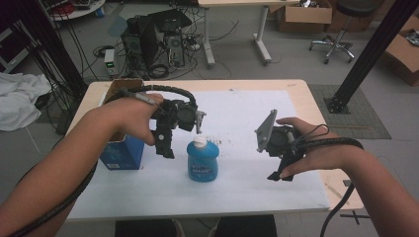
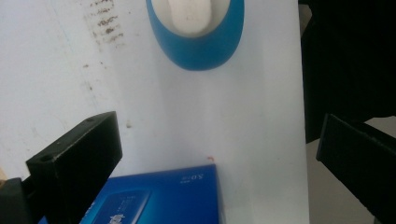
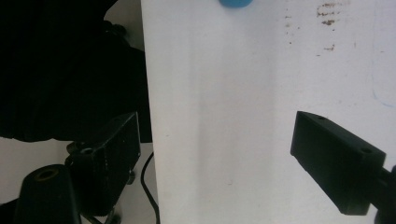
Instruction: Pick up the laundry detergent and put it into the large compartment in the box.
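bottle: blue plastic bottle (image 1: 203, 161) with white cap, upright on the white sheet (image 1: 247, 187), near the table's middle, label facing the person
bottle axis: vertical, cap uppermost; in the left gripper view seen from above as a blue oval with white cap (image 2: 195, 29)
nearer hand: left gripper (image 1: 164, 143), just beside the bottle's cap, up and to its left; likely the one to take it
left gripper state: jaws wide apart, nothing between them, pointing down at the sheet
right gripper: (image 1: 279, 174) well to the bottle's right, jaws spread, holding nothing, over bare sheet
box: open blue carton (image 1: 122, 150) left of the bottle, under the left hand, apart from the bottle
risk: narrow cap, tall body, may tip if nudged sideways
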Demonstrator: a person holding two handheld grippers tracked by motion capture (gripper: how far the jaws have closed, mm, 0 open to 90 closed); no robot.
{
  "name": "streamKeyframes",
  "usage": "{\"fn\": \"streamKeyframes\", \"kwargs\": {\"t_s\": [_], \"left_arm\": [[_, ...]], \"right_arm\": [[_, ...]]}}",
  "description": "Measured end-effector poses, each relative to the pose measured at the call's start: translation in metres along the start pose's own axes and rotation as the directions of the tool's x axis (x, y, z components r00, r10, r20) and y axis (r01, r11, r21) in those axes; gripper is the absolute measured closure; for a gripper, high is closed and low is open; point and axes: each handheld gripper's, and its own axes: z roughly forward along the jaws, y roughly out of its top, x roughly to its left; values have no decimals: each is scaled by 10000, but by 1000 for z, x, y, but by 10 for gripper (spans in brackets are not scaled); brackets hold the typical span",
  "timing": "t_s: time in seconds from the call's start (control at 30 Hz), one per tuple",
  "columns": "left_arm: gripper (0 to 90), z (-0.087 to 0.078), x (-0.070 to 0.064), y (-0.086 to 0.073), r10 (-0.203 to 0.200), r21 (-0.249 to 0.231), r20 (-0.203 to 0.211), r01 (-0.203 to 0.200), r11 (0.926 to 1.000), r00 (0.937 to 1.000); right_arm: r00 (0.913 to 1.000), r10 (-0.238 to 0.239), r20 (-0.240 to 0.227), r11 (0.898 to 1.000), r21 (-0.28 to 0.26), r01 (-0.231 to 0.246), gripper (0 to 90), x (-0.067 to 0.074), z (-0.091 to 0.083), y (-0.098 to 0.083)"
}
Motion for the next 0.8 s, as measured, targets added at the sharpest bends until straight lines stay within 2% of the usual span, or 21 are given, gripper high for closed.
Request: {"fn": "streamKeyframes", "kwargs": {"t_s": [0.47,0.7,0.8], "left_arm": [[4,-1,1,13,-12,157,32,11,9999,10000],[4,-2,3,20,-180,-167,64,181,9997,9998],[4,0,4,24,-195,-161,73,196,9997,9998]], "right_arm": [[9999,-60,101,10000,-41,61,160,3,-3,-3],[9999,-106,53,9999,-26,106,160,2,0,-3],[9999,-115,49,9999,-43,115,161,2,2,-3]]}}
